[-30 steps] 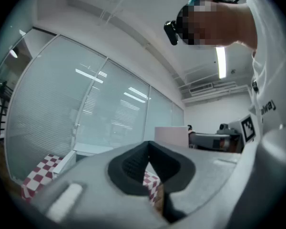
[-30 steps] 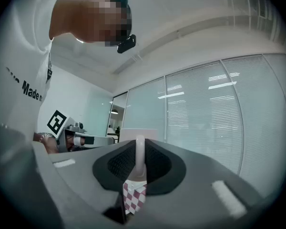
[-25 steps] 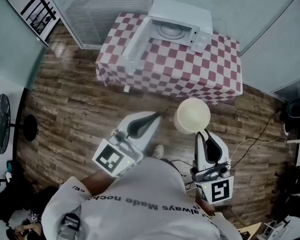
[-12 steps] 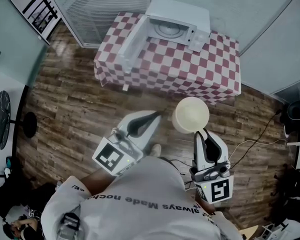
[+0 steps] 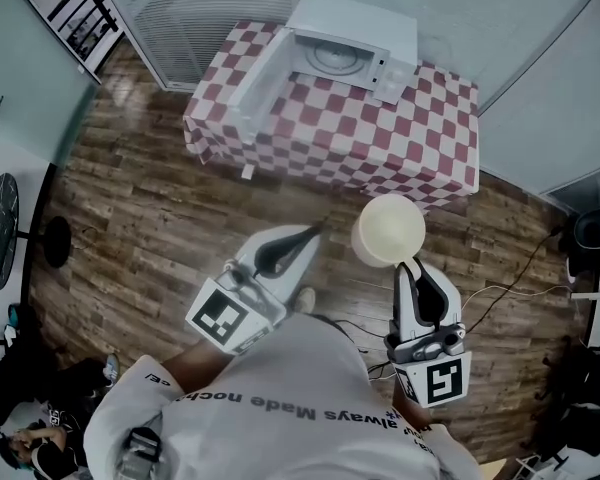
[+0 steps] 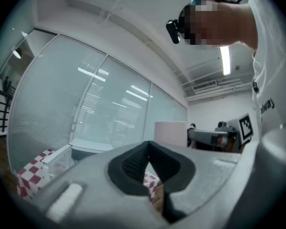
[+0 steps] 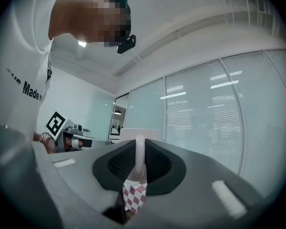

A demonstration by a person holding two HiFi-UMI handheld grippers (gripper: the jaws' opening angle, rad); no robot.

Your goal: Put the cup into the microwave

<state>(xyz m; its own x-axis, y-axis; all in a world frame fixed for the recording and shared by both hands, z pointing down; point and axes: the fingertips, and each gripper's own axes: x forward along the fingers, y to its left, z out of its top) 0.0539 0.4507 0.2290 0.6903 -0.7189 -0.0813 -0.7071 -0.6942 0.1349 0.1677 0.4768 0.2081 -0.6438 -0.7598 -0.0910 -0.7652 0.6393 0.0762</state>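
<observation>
Right gripper [image 5: 407, 264], jaws clamped on the handle of the cream cup [image 5: 388, 230], held it over the wooden floor [image 5: 150, 218], short of the checkered table [image 5: 380, 143] bearing the open microwave [image 5: 360, 30]; left gripper [image 5: 316, 230] was closed, empty.

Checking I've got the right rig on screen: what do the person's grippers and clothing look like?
Both the left gripper and the right gripper have smooth light-grey wedge-shaped shells with black textured pads inside. Each carries a white cube with black square markers at its rear. The person wears a white top with dark lettering.
</observation>
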